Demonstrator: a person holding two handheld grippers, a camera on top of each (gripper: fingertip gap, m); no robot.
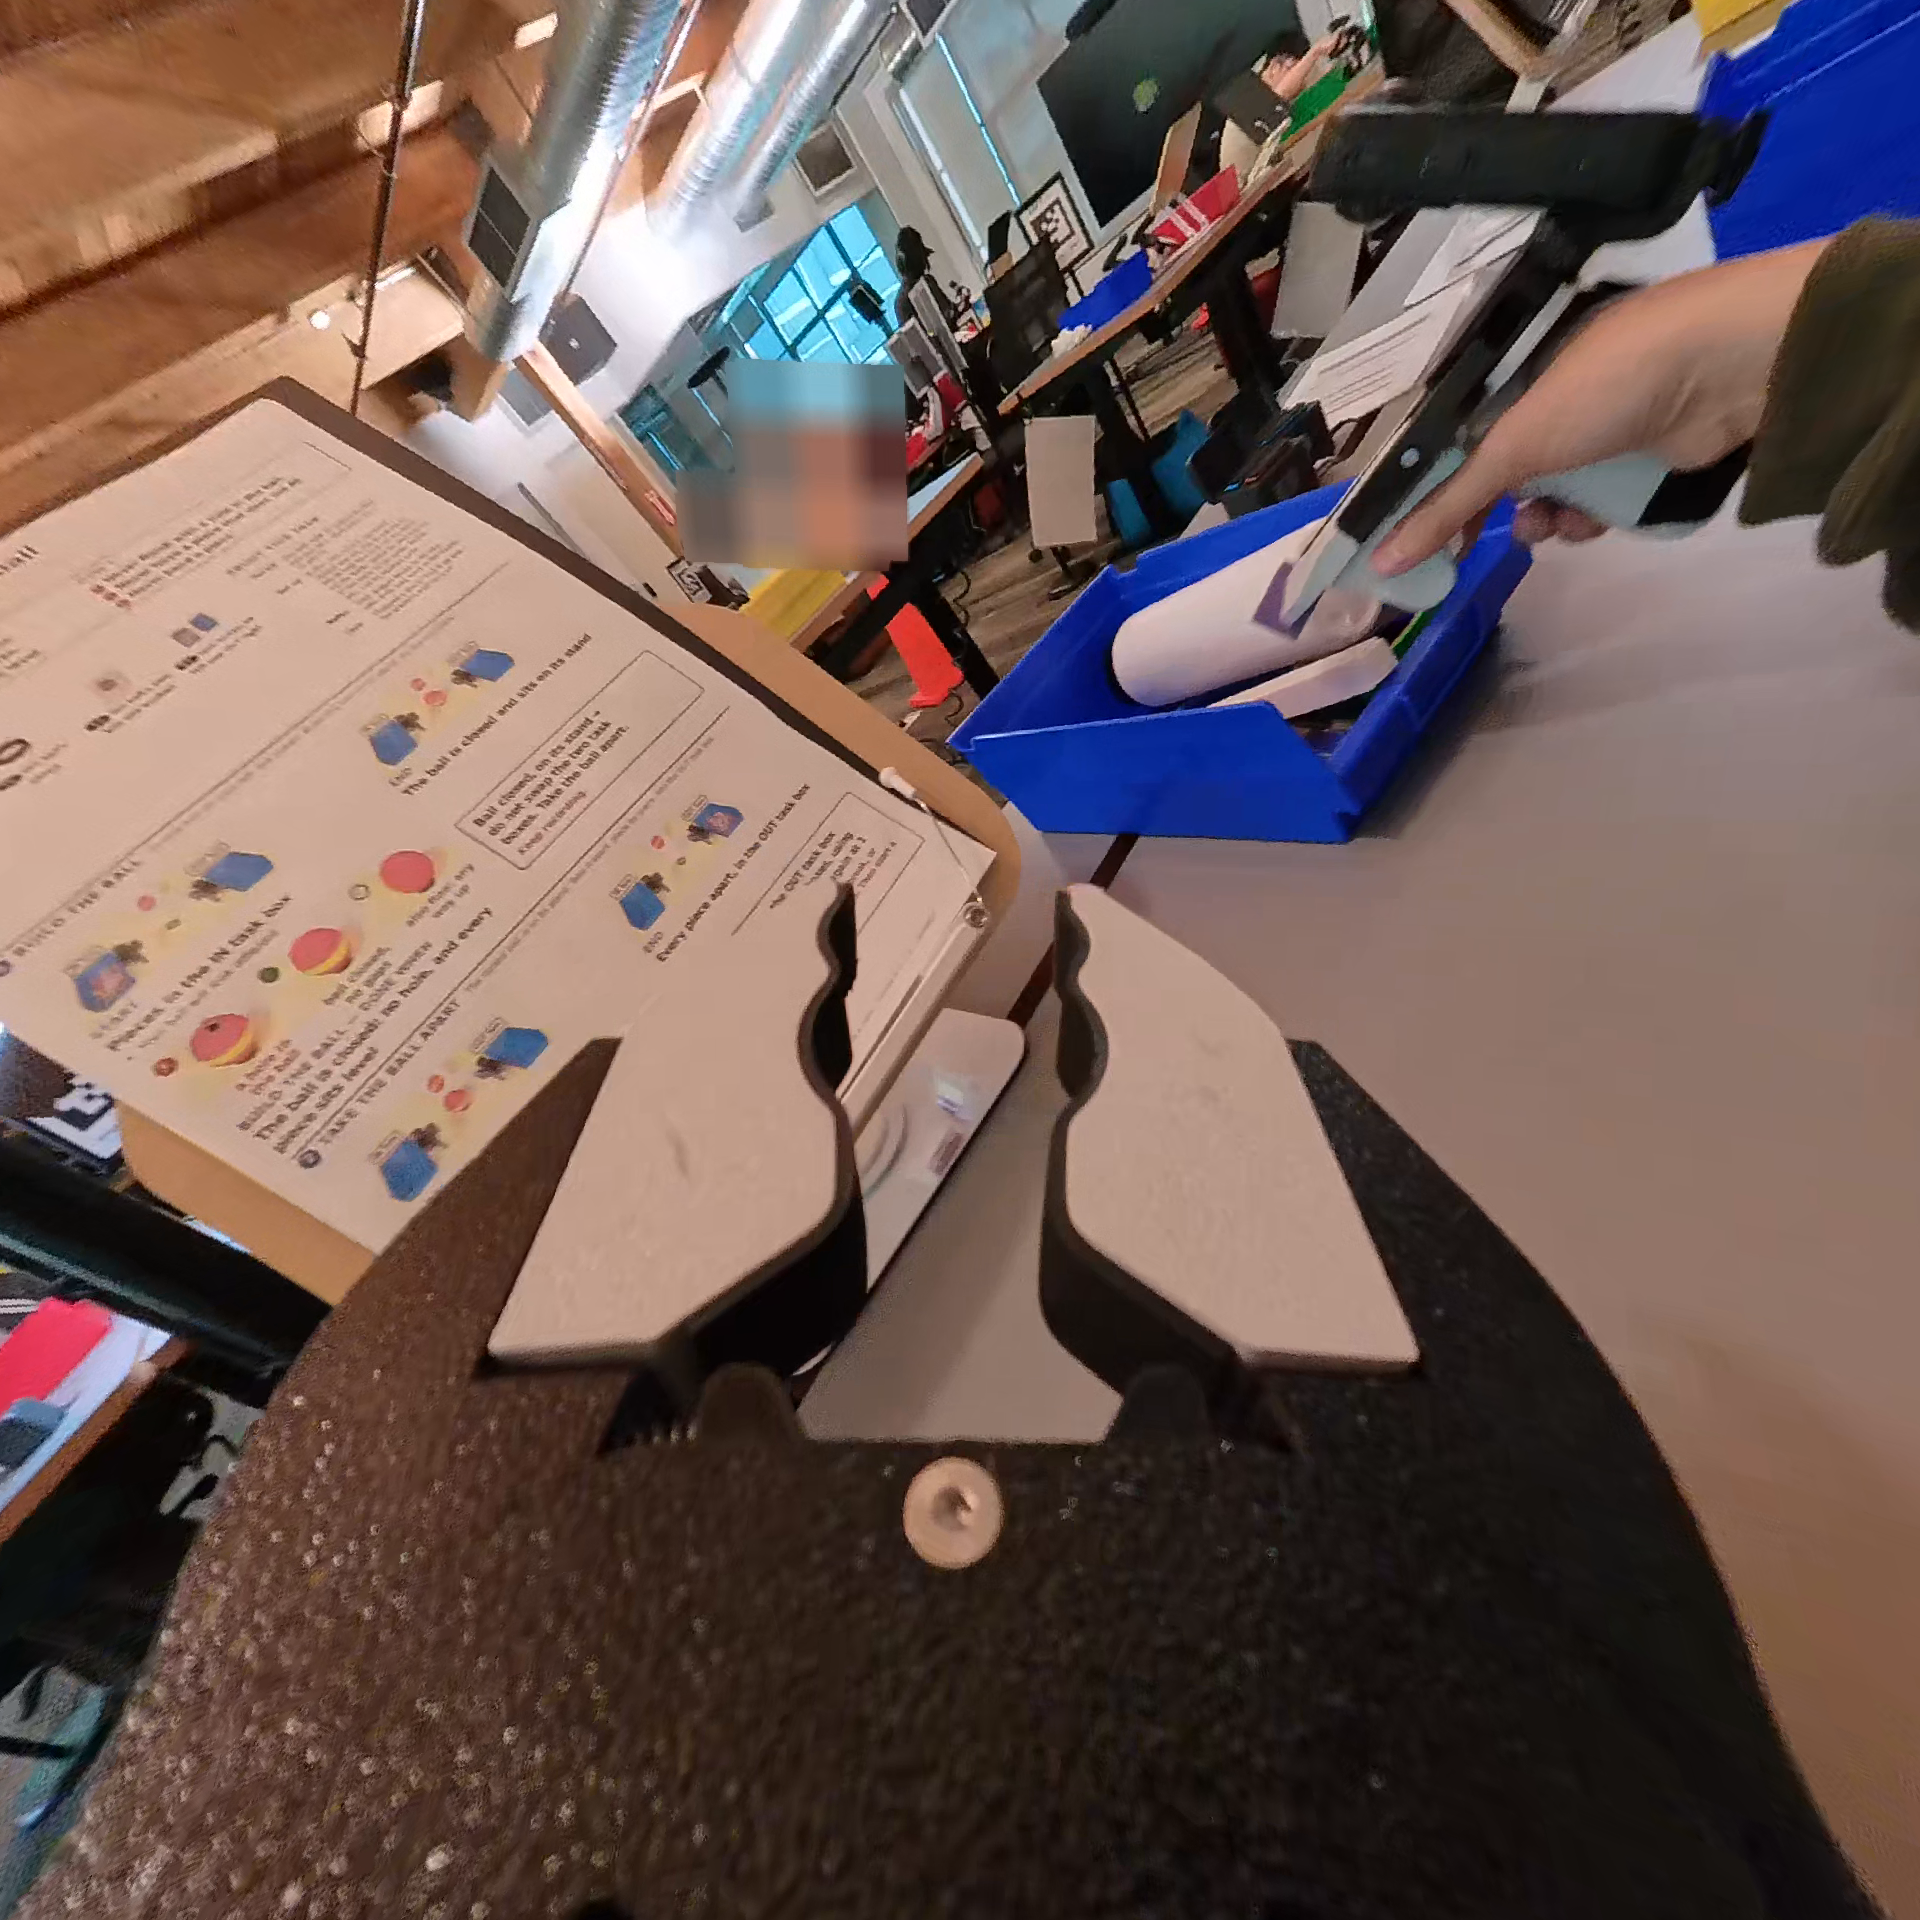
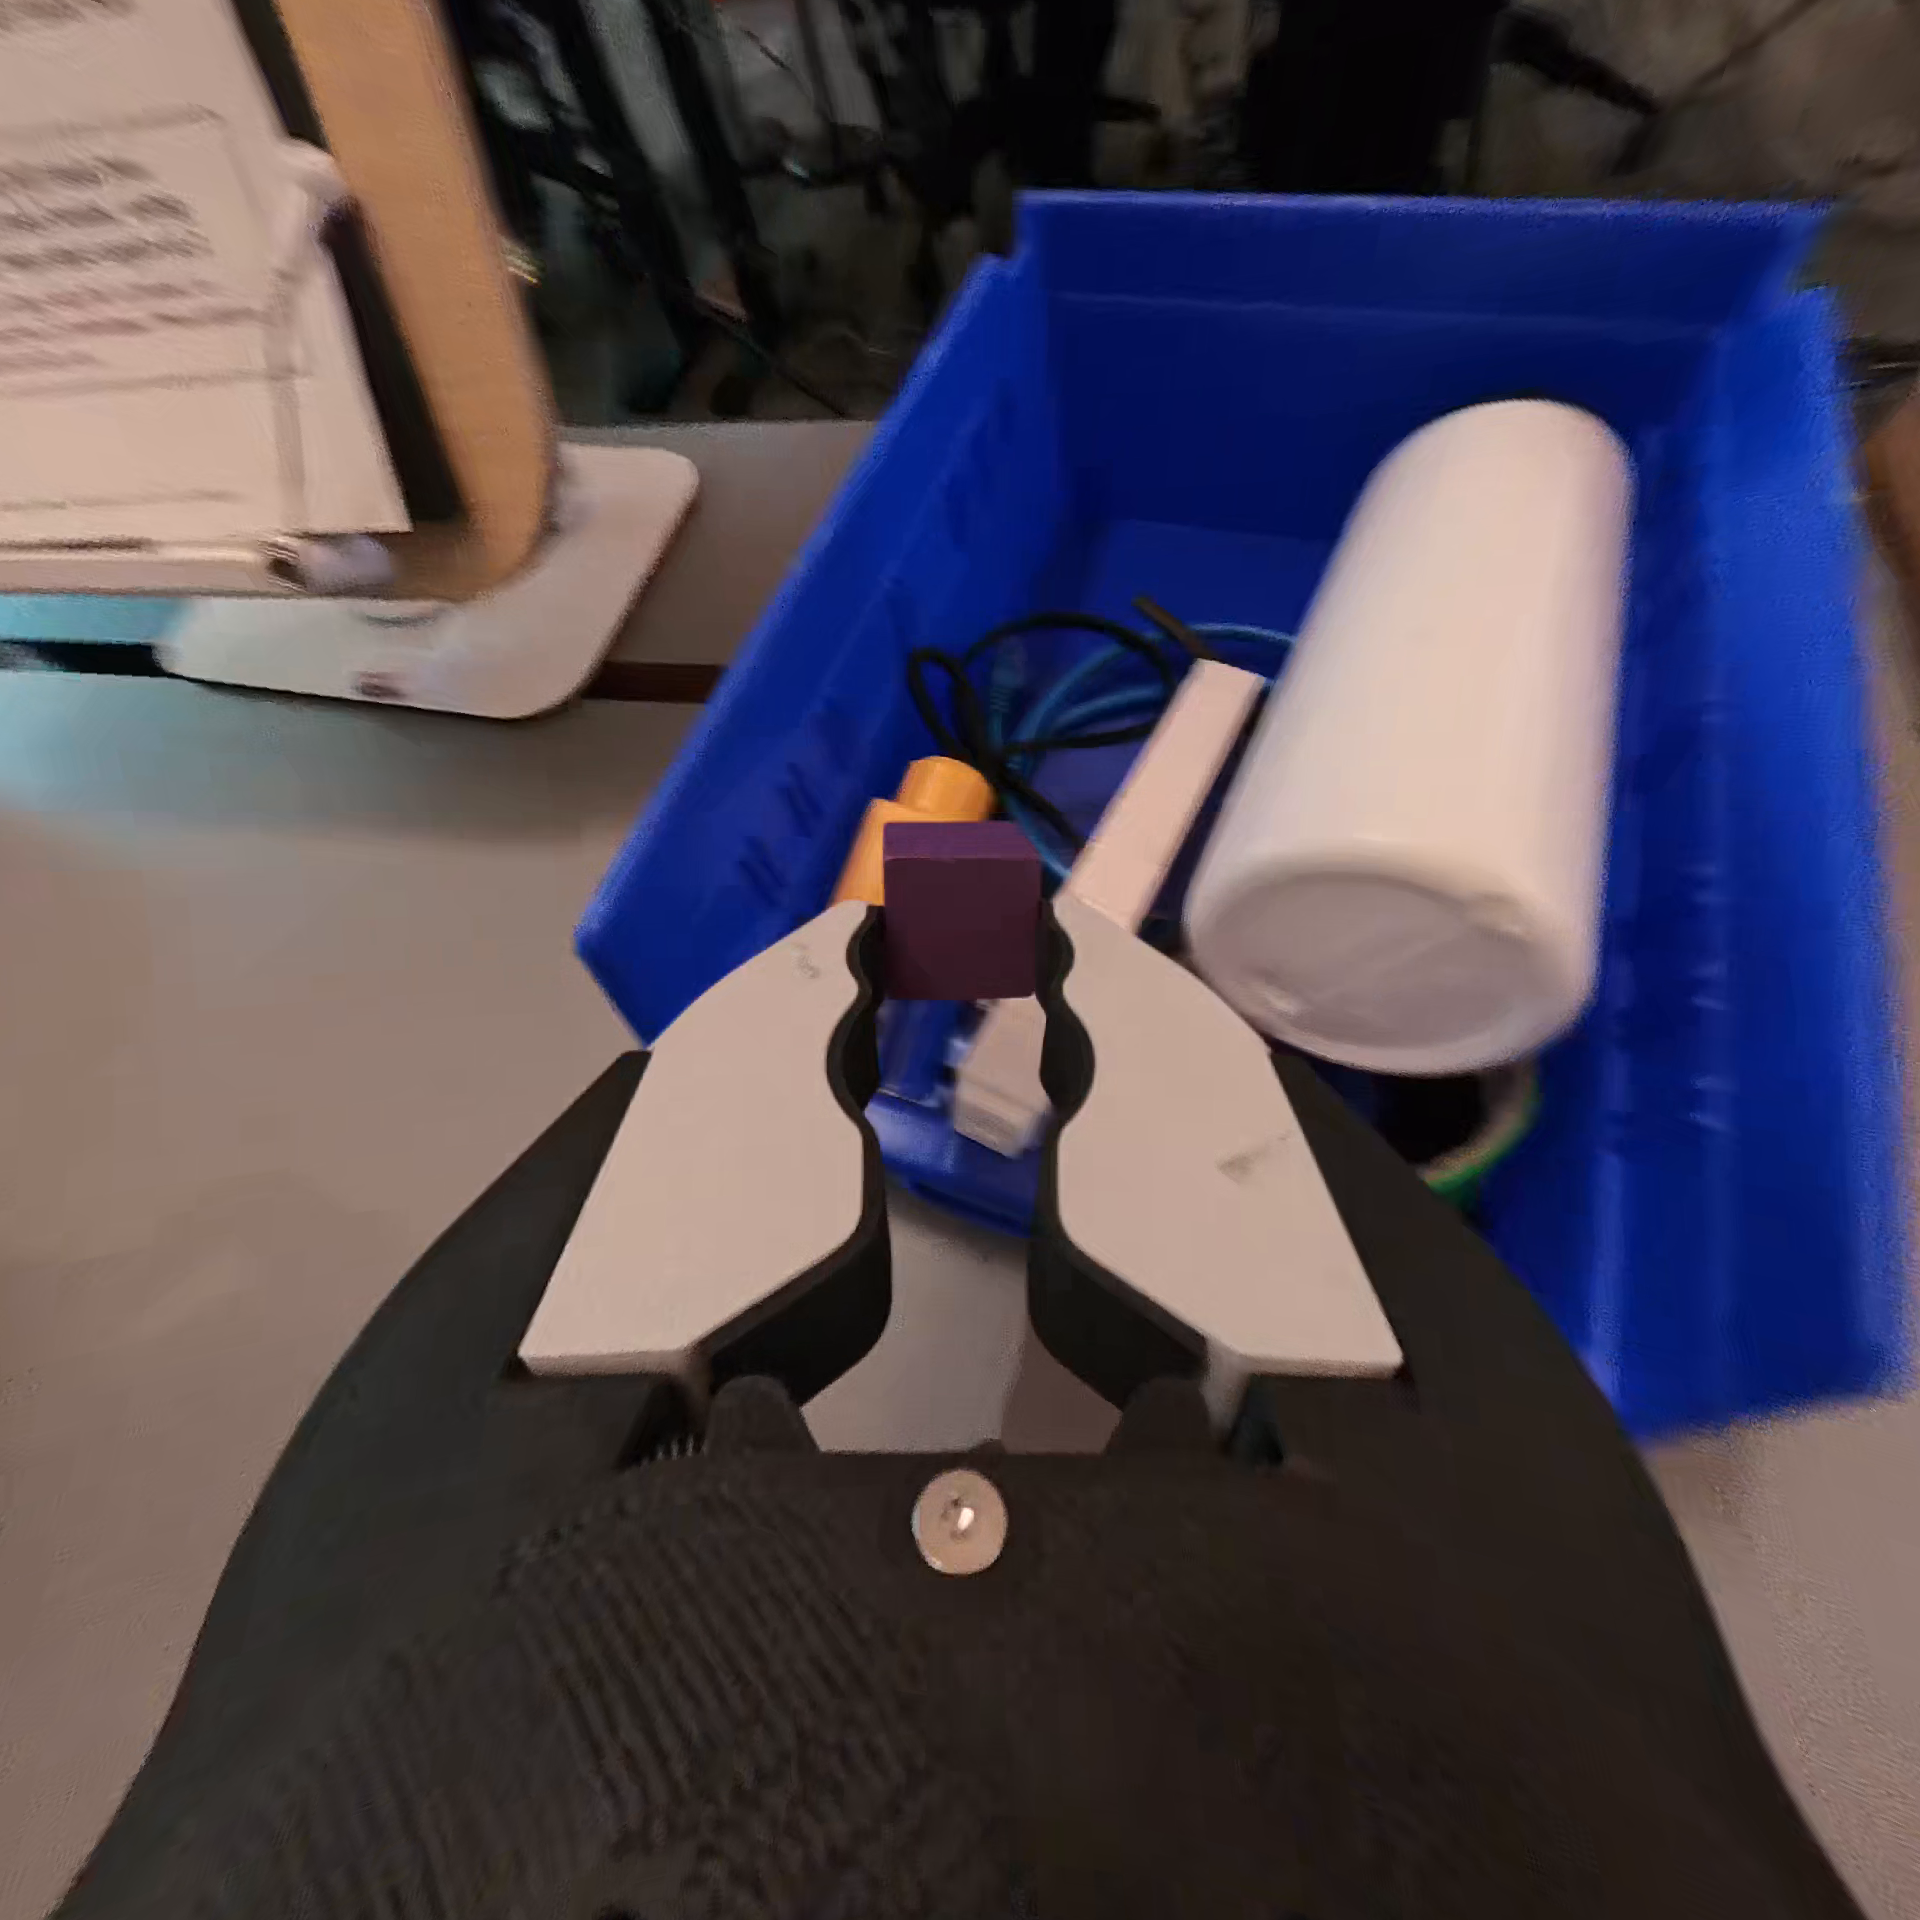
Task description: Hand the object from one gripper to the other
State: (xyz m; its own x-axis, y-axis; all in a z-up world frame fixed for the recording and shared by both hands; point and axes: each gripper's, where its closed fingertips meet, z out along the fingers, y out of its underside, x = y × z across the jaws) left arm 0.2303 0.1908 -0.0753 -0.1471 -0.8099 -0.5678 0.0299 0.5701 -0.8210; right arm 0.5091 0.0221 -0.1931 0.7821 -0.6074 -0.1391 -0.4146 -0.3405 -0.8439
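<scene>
My right gripper (image 2: 961,920) is shut on a small purple cube (image 2: 961,909), held between its fingertips just over the near wall of a blue bin (image 2: 727,810). In the left wrist view the right gripper (image 1: 1309,597) shows far off above the same blue bin (image 1: 1164,769), held by a hand, with the purple cube (image 1: 1276,611) at its tip. My left gripper (image 1: 956,925) is open and empty, low over the grey table, pointing toward the base of a stand.
The bin holds a white cylinder (image 2: 1423,748), a white flat box (image 2: 1164,790), an orange piece (image 2: 930,805) and blue and black cables (image 2: 1049,686). An instruction sheet on a wooden stand (image 1: 416,810) rises at the left. Grey table (image 1: 1558,987) lies to the right. The tips of one gripper are about 35 centimetres away from the tips of the other.
</scene>
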